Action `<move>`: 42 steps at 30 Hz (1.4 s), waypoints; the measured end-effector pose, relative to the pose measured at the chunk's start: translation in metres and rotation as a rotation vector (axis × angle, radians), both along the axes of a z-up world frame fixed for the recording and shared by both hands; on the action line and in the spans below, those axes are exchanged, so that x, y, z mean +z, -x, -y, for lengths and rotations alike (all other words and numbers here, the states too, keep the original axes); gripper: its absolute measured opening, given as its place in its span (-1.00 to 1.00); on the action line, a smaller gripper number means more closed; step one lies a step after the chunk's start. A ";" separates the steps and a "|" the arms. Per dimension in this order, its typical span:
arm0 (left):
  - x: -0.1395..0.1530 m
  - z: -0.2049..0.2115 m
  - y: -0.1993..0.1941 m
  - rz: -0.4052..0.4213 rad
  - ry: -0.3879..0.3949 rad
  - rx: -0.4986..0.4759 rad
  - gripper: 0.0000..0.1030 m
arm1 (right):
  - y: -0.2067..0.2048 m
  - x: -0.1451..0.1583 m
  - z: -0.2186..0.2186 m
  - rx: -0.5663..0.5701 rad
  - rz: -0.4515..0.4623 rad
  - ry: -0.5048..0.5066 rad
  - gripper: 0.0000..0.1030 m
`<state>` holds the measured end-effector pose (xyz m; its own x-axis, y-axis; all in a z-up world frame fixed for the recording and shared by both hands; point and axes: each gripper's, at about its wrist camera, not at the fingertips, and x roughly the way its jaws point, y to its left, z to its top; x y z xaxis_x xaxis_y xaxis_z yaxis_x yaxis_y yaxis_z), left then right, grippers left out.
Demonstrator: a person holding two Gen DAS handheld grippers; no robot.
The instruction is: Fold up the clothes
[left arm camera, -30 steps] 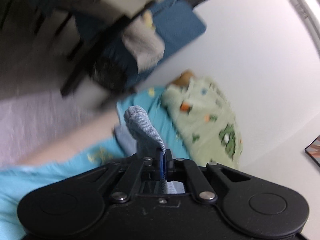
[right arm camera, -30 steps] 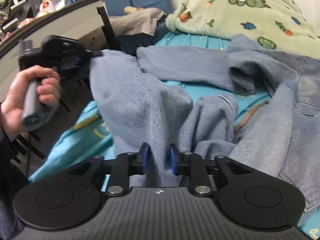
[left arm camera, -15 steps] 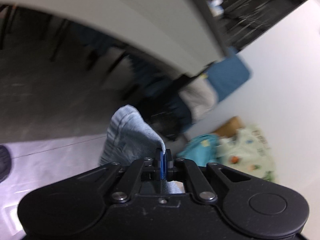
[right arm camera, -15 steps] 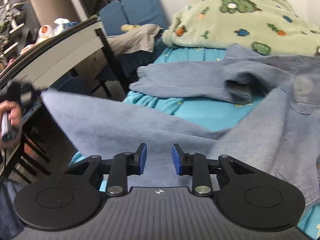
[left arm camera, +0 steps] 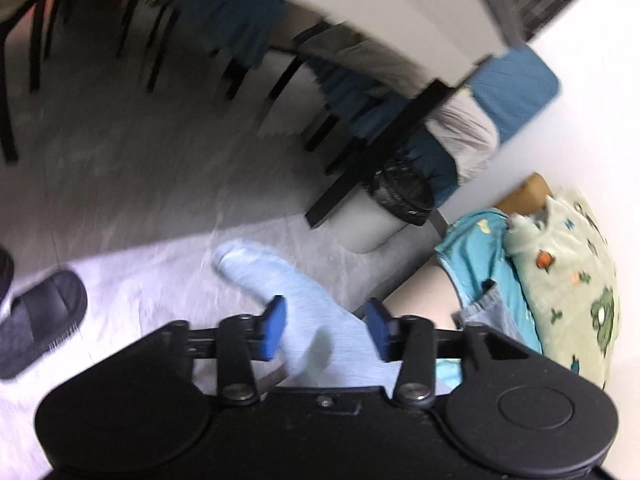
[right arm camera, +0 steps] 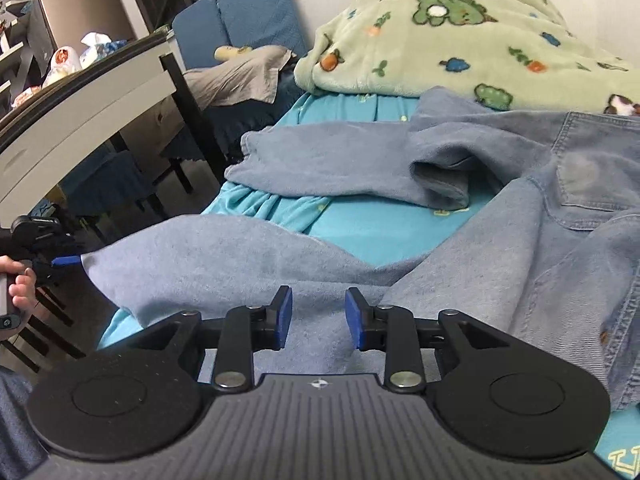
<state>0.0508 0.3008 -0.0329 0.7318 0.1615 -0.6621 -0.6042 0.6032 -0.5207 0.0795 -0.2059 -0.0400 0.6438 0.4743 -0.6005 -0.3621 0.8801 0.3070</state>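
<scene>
A grey-blue fleece garment (right arm camera: pixel 240 256) lies across the turquoise bed sheet (right arm camera: pixel 380 232), one limb stretched left past the bed's edge. In the left wrist view its pale end (left arm camera: pixel 280 280) hangs loosely between the pads of my left gripper (left arm camera: pixel 325 312), whose jaws are opening above the floor. The right wrist view shows that gripper (right arm camera: pixel 60 260) far left, in a hand, at the cloth's corner. My right gripper (right arm camera: pixel 318 300) hovers over the same limb near the bed's front. Its jaws stand apart and the pads press on nothing. A second limb (right arm camera: pixel 320 160) lies farther back.
Denim with a pocket (right arm camera: pixel 592 184) covers the bed's right side; a green cartoon blanket (right arm camera: pixel 440 40) is heaped behind. A white table (right arm camera: pixel 80 112) with black legs stands left, with a lined bin (left arm camera: pixel 384 216) and a dark slipper (left arm camera: pixel 36 320) on the floor.
My left gripper swung from the bed out over the floor, pulling the cloth's limb out flat, then its jaws opened off the cloth. The right jaws widened slightly.
</scene>
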 end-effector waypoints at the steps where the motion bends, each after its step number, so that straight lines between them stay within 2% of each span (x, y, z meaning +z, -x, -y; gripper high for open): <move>1: 0.008 0.008 0.000 0.006 -0.034 -0.023 0.00 | 0.001 0.002 0.003 -0.009 0.005 -0.007 -0.41; 5: 0.033 0.041 0.007 0.048 -0.154 -0.106 0.09 | 0.005 0.013 0.017 -0.054 0.026 -0.032 -0.35; 15: 0.070 0.147 -0.005 0.129 -0.328 -0.369 0.09 | 0.005 0.025 0.038 -0.119 0.066 -0.037 -0.34; 22: 0.065 0.222 -0.021 0.155 -0.374 -0.548 0.11 | 0.005 0.028 0.042 -0.130 0.103 0.005 -0.33; 29: 0.048 0.268 -0.033 0.132 -0.434 -0.641 0.11 | 0.004 0.024 0.042 -0.133 0.098 0.009 -0.32; 37: 0.020 0.283 -0.032 0.105 -0.499 -0.682 0.14 | -0.001 0.015 0.043 -0.175 0.086 0.027 -0.32; 42: 0.005 0.283 -0.031 0.099 -0.510 -0.716 0.14 | -0.005 0.003 0.052 -0.275 0.069 0.010 -0.32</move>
<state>0.0819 0.0174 -0.0276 0.8208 -0.0991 -0.5626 0.0413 0.9926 -0.1146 0.0849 -0.2584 -0.0371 0.7870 0.2704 -0.5545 -0.1286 0.9510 0.2813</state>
